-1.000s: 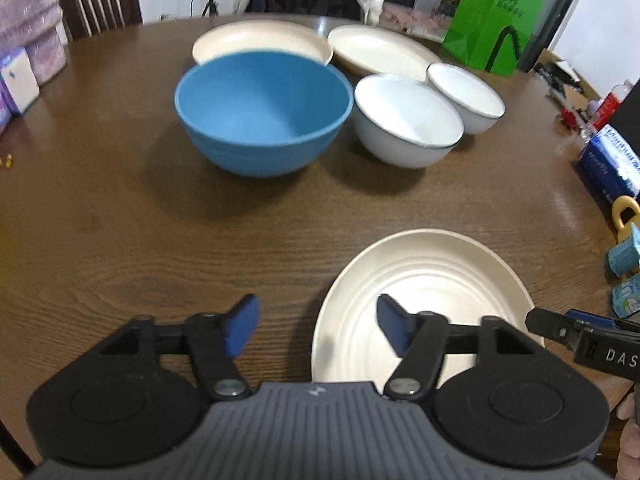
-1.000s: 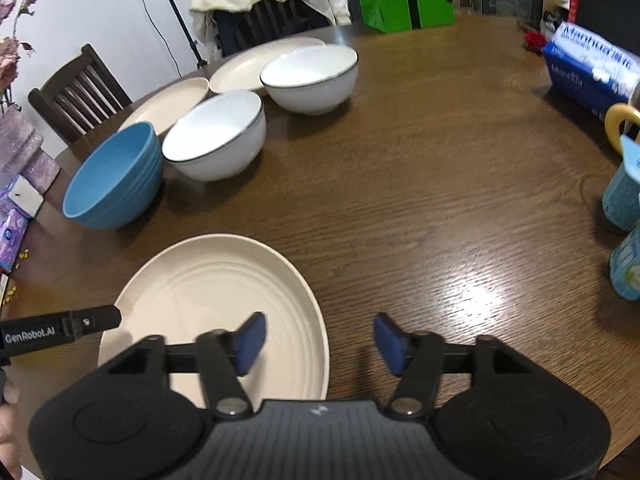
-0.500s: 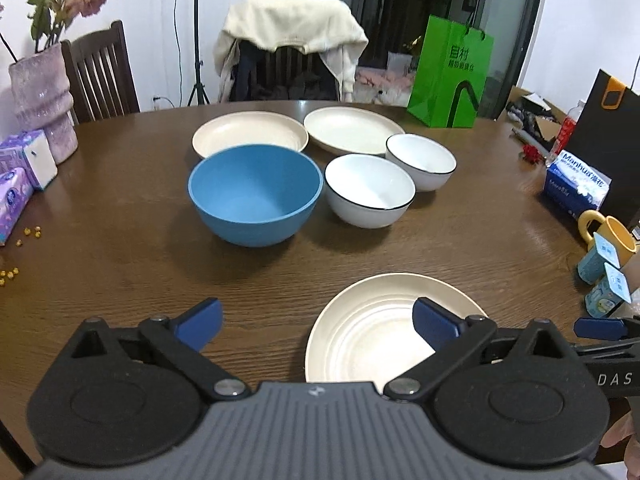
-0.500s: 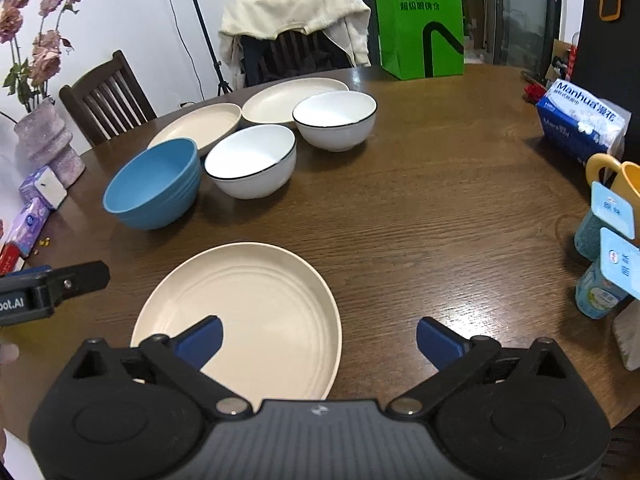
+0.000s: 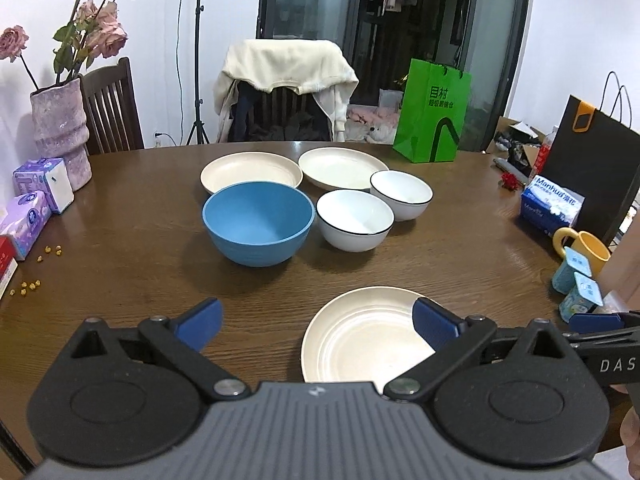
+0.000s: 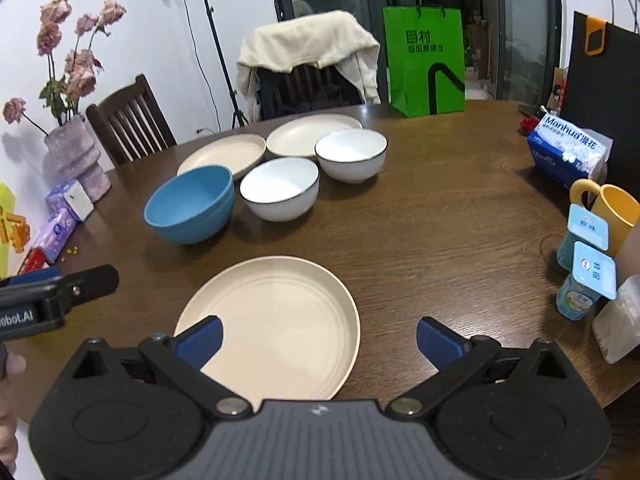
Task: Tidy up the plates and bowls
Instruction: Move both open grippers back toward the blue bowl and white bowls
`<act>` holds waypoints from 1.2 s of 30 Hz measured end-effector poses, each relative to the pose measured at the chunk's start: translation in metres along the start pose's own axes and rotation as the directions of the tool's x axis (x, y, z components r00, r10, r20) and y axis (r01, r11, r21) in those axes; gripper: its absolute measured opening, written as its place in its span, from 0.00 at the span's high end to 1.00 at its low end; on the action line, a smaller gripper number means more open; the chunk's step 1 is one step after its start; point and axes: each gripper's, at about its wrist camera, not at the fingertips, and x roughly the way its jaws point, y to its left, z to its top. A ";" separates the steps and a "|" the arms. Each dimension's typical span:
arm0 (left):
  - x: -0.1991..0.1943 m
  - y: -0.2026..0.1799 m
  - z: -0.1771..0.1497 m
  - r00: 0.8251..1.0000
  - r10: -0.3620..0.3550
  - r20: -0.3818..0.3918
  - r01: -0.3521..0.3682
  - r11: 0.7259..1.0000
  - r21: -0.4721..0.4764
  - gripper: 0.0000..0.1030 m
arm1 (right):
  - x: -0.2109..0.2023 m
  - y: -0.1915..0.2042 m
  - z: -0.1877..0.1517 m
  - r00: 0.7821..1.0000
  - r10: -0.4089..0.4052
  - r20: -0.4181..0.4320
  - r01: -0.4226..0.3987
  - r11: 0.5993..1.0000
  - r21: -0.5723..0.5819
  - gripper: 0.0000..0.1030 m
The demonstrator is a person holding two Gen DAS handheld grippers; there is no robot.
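Observation:
A cream plate (image 5: pixel 360 336) (image 6: pixel 276 320) lies near the table's front edge. Behind it stand a blue bowl (image 5: pixel 258 228) (image 6: pixel 190 204) and two white bowls with dark rims (image 5: pixel 354 218) (image 5: pixel 401 194) (image 6: pixel 280 188) (image 6: pixel 351 154). Two more cream plates (image 5: pixel 250 170) (image 5: pixel 340 168) (image 6: pixel 224 156) (image 6: pixel 308 134) lie at the back. My left gripper (image 5: pixel 316 322) is open and empty, raised above the table left of the near plate. My right gripper (image 6: pixel 318 340) is open and empty above that plate's near right edge.
A green bag (image 5: pixel 434 114), a tissue pack (image 5: pixel 552 204), a yellow mug (image 5: pixel 584 246) and small yogurt cups (image 6: pixel 584 284) stand on the right. A vase (image 5: pixel 60 132) and tissue boxes (image 5: pixel 44 184) stand on the left. Chairs stand behind the round wooden table (image 5: pixel 120 248).
Both grippers have opened wide and lifted up and back from the table. The view now takes in more of the room. The dishes have not moved.

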 end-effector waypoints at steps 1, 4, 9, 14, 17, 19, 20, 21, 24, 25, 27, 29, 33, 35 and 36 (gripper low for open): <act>-0.003 0.000 -0.001 1.000 -0.003 0.004 0.003 1.000 0.001 0.00 | -0.004 0.000 0.000 1.000 0.004 0.006 -0.004 1.000 0.006 0.00; -0.010 -0.001 -0.002 1.000 -0.005 0.014 0.005 1.000 0.006 0.00 | -0.014 0.002 -0.004 1.000 -0.010 0.018 0.010 1.000 0.010 0.00; -0.021 -0.002 -0.002 0.999 -0.016 0.034 0.016 1.000 0.006 0.00 | -0.026 0.007 -0.004 0.999 -0.018 0.045 0.017 1.000 0.008 0.00; -0.031 -0.004 -0.003 0.998 -0.022 0.051 0.022 1.000 0.005 0.00 | -0.034 0.013 -0.004 0.996 -0.056 0.067 0.057 0.998 -0.014 0.00; -0.035 -0.001 -0.004 0.998 -0.015 0.054 0.015 1.000 -0.007 0.00 | -0.039 0.013 -0.006 0.996 -0.051 0.077 0.051 0.999 -0.008 0.00; -0.038 0.000 -0.005 0.999 -0.007 0.051 0.007 1.000 -0.015 0.00 | -0.041 0.013 -0.006 0.996 -0.047 0.078 0.048 0.999 -0.006 0.00; -0.041 0.001 -0.006 0.999 -0.004 0.052 0.005 1.000 -0.016 0.00 | -0.042 0.013 -0.007 0.996 -0.044 0.078 0.045 0.999 -0.007 0.00; -0.043 0.001 -0.006 0.999 -0.001 0.054 0.002 1.000 -0.017 0.00 | -0.043 0.014 -0.007 0.996 -0.043 0.077 0.044 0.999 -0.010 0.00; -0.047 0.002 -0.006 0.999 0.023 0.046 -0.023 1.000 -0.014 0.00 | -0.045 0.018 -0.010 0.996 -0.042 0.074 0.044 0.999 -0.023 0.00; -0.047 0.004 -0.006 0.999 0.027 0.045 -0.027 1.000 -0.014 0.00 | -0.045 0.020 -0.011 0.997 -0.040 0.071 0.041 0.999 -0.024 0.00; -0.049 0.007 -0.004 0.999 0.029 0.042 -0.028 0.999 -0.019 0.00 | -0.044 0.022 -0.011 0.997 -0.036 0.063 0.037 0.999 -0.026 0.00; -0.048 0.011 -0.002 0.998 0.034 0.044 -0.034 0.999 -0.022 0.00 | -0.043 0.025 -0.010 0.997 -0.034 0.064 0.036 0.999 -0.025 0.00; -0.044 0.019 0.005 0.999 0.029 0.046 -0.028 0.999 -0.026 0.00 | -0.038 0.030 -0.008 0.998 -0.036 0.056 0.037 0.999 -0.022 0.00; -0.040 0.021 0.011 0.998 0.025 0.051 -0.024 0.999 -0.022 0.00 | -0.035 0.031 -0.006 0.998 -0.039 0.057 0.040 0.999 -0.014 0.00; -0.038 0.023 0.015 0.998 0.020 0.055 -0.019 1.000 -0.019 0.00 | -0.034 0.031 -0.004 0.997 -0.044 0.059 0.045 0.999 -0.009 0.00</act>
